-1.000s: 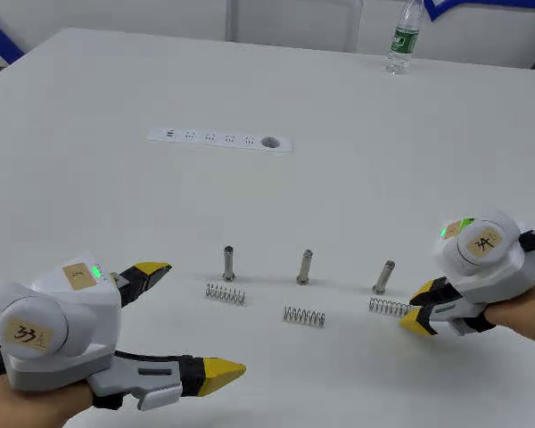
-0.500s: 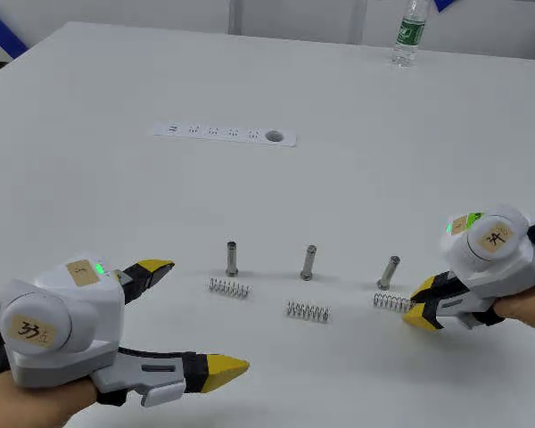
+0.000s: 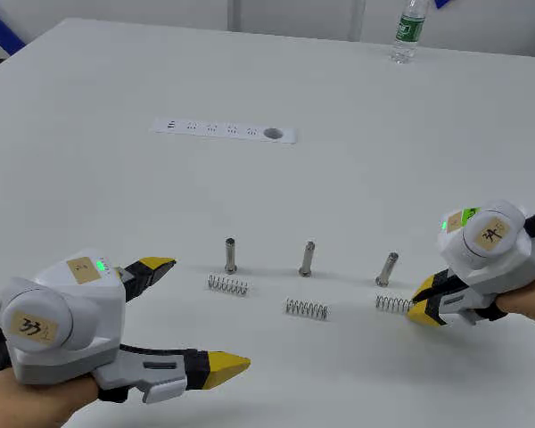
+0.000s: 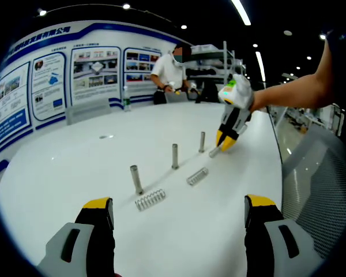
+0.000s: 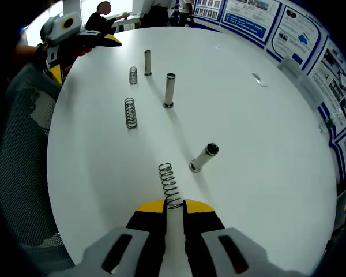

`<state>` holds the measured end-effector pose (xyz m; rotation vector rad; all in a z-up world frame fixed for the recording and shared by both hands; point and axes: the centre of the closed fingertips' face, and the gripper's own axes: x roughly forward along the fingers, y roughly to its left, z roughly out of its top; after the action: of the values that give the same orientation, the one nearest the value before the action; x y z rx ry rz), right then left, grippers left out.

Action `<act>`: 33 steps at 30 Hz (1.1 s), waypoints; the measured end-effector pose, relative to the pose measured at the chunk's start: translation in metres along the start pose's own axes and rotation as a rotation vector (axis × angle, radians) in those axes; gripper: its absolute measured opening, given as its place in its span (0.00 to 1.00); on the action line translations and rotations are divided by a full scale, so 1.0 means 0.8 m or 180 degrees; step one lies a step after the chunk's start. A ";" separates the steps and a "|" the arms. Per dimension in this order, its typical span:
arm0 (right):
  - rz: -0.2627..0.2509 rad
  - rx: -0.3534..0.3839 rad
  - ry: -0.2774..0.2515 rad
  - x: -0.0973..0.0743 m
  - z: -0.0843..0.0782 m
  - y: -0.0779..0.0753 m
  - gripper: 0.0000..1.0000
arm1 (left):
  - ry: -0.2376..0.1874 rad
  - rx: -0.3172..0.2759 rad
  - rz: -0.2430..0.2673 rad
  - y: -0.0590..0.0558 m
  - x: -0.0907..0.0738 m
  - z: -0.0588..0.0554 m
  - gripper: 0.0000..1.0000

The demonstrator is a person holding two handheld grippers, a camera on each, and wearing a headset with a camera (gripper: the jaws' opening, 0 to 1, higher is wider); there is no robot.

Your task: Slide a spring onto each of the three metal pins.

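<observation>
The rightmost spring (image 5: 169,183) lies flat on the counter (image 3: 339,178), just beside the right pin (image 5: 203,158). Over the last second your right gripper (image 5: 173,205) has settled onto the spring's near end, and its fingers are now narrow, pinching those last coils. I judge that the first pick is secured, though the spring is not yet lifted. The middle spring (image 3: 306,309) and left spring (image 3: 228,284) haven't moved from in front of the middle pin (image 3: 307,259) and left pin (image 3: 230,255), and all three pins are bare. Your left gripper (image 3: 203,313) stays wide open and empty near the left spring.
</observation>
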<state>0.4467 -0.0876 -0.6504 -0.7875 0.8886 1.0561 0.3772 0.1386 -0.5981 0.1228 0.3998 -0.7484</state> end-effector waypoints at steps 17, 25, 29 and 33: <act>-0.0061 -0.0049 0.0078 -0.027 0.018 0.000 0.12 | -0.0055 0.0020 -0.0045 -0.004 0.001 0.004 0.95; -0.0010 0.0014 0.0122 -0.026 0.021 0.004 0.12 | -0.0063 0.0024 -0.0063 -0.005 0.002 0.006 0.95; 0.0019 0.0029 0.0132 -0.027 0.022 0.006 0.12 | -0.0065 0.0039 -0.0080 -0.007 0.003 0.006 0.95; 0.0039 0.0048 0.0155 -0.035 0.025 0.007 0.12 | -0.0066 0.0049 -0.0091 -0.008 0.003 0.008 0.95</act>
<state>0.4393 -0.0788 -0.6173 -0.7990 0.9429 1.0437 0.3759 0.1308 -0.5931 0.1241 0.3767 -0.7804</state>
